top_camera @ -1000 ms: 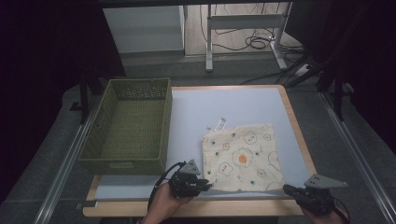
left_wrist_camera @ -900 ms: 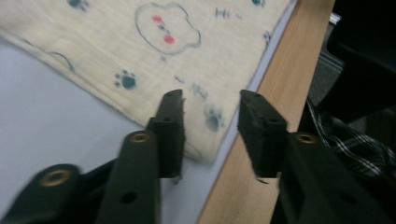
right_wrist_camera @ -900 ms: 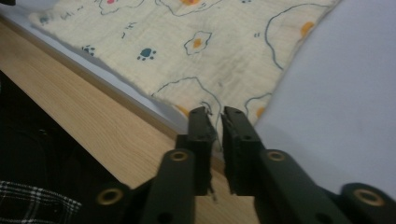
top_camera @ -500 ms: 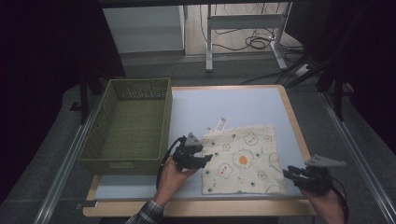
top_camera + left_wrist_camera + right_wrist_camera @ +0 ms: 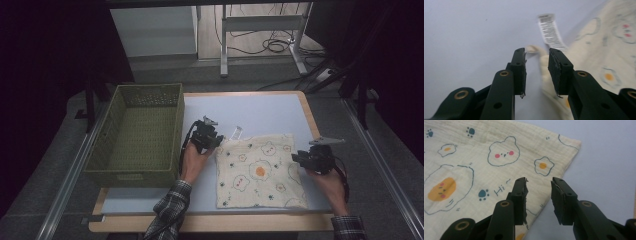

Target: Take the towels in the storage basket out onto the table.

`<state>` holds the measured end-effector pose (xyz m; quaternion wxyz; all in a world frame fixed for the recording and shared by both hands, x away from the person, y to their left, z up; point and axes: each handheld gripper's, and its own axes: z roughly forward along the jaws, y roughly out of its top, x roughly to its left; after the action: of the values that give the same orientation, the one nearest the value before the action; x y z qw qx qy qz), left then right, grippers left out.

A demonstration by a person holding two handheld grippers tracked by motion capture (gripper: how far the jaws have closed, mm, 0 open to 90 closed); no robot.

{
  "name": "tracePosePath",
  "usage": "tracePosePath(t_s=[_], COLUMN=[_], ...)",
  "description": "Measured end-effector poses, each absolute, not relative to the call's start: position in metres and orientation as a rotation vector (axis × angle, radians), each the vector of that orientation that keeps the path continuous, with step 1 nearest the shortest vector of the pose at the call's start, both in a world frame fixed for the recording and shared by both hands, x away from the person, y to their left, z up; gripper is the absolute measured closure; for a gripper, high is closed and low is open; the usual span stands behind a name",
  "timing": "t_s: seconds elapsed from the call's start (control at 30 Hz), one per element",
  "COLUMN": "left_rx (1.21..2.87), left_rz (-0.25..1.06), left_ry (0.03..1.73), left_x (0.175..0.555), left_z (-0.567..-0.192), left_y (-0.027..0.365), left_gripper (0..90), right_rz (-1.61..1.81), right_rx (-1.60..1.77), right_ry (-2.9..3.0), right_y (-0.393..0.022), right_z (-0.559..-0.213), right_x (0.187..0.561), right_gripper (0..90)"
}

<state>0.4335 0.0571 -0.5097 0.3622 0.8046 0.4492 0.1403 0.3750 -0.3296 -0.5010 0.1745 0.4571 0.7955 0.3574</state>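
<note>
Cloth (image 5: 260, 170) spread flat on bench (image 5: 260, 107). Far-left corner straddled by released left gripper (image 5: 537, 53); right edge beneath released right gripper (image 5: 539, 183); nothing grasped.

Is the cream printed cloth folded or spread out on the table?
Spread out: the cream printed cloth lies flat as one rough square on the pale blue table, its white care label sticking out at the far-left corner.
</note>
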Motion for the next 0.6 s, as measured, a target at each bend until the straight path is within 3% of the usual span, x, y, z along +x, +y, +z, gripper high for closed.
tracePosePath(t_s=[0.3, 0.5, 0.6], left_rx=[2.138, 2.193, 2.201], left_rz=[0.182, 0.199, 0.239], left_ry=[1.021, 0.951, 0.931], left_x=[0.414, 0.399, 0.393], left_z=[-0.523, -0.527, -0.528], left_y=[0.032, 0.015, 0.009], left_gripper=[61.1, 53.1, 55.2], right_rz=[0.997, 1.01, 1.009], right_rx=[1.3, 1.305, 1.295], right_ry=[2.258, 2.244, 2.244], right_y=[-0.337, -0.339, -0.337], right_z=[-0.509, -0.507, -0.506], right_x=[0.373, 0.375, 0.378], right_gripper=[60.1, 58.6, 57.5])
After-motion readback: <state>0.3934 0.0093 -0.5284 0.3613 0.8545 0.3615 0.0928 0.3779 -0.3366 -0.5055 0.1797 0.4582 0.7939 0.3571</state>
